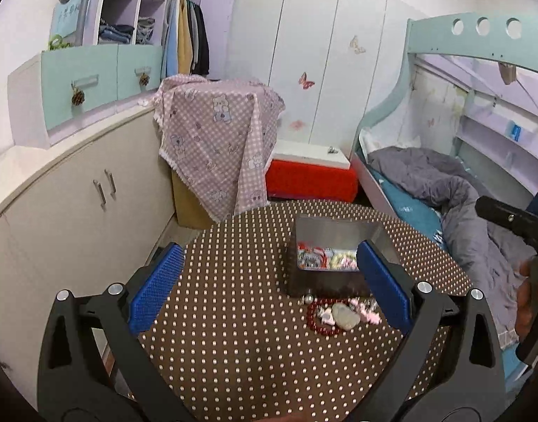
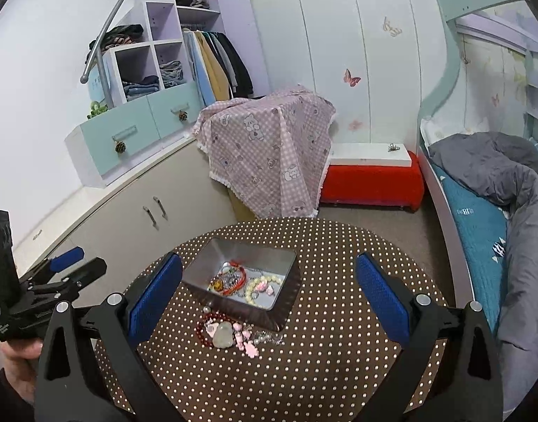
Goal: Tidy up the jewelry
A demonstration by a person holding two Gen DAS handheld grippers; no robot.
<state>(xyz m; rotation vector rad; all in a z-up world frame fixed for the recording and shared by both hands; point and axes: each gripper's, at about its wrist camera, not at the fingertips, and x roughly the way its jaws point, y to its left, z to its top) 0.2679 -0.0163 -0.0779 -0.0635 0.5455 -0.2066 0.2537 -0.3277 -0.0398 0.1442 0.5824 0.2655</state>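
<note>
Flanking the tin and loose jewelry, both grippers' jaws gape empty.

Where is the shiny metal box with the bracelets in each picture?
Left wrist view: the metal box sits right of centre on the dotted round table, partly behind the right blue pad of the open tongs.
Right wrist view: the box sits just left of centre, between the two blue pads.
Shared landmark: the dark red bead bracelet lies on the table just in front of the box.
</note>
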